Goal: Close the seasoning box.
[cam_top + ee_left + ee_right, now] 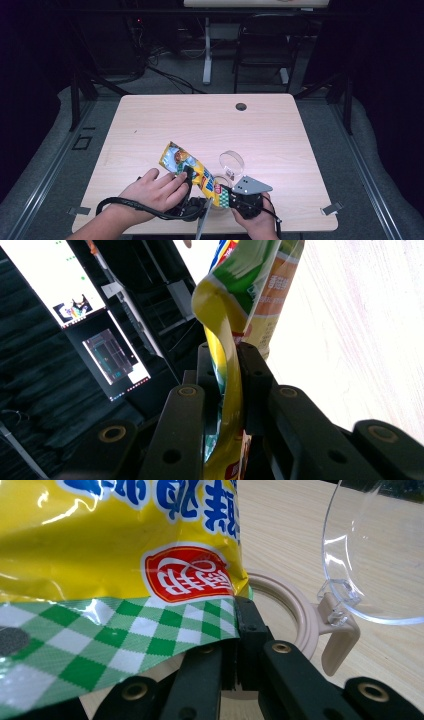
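A yellow snack bag with a green checked end hangs tilted above the table's front edge, stretched between both grippers. My left gripper is shut on the bag's side edge; in the left gripper view the yellow foil is pinched between the jaws of the left gripper. My right gripper is shut on the checked end, where the bag meets the right gripper. Just behind the bag stands a beige round container with its clear hinged lid up, the lid also visible from above.
The light wooden table has a cable hole near its far edge. A black chair and a desk leg stand beyond it. Lit monitors hang off to the side. Both grippers' cables trail at the front edge.
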`<state>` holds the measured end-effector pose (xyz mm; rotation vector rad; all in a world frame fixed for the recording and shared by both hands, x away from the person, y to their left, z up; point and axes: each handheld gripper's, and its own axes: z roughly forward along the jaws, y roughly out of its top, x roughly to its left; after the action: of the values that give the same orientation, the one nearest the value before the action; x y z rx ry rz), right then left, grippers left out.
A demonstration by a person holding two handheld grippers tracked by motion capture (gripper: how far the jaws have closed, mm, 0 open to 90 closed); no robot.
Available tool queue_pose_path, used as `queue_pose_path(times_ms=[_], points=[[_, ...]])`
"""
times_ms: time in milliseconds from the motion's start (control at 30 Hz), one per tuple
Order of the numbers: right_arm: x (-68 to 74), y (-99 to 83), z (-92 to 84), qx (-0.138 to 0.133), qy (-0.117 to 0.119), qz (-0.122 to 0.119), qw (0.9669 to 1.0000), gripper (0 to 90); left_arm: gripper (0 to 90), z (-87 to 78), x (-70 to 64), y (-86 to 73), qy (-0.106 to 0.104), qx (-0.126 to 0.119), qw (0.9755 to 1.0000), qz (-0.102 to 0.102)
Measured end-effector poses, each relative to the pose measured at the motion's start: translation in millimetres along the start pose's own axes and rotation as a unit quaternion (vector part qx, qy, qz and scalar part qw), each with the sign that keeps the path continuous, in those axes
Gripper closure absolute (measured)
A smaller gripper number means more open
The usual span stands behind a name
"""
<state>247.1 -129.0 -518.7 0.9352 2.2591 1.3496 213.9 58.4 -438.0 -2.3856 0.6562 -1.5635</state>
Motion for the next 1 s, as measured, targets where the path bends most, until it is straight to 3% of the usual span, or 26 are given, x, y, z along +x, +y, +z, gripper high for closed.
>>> queue_pose_path(times_ms=[1000], points=[[0.9,0.0,1.3,-0.003,-0.001,-0.001,1.0,88.8,82.6,-1.5,5.8,2.8,-0.004,0.004,0.9997,0.024]])
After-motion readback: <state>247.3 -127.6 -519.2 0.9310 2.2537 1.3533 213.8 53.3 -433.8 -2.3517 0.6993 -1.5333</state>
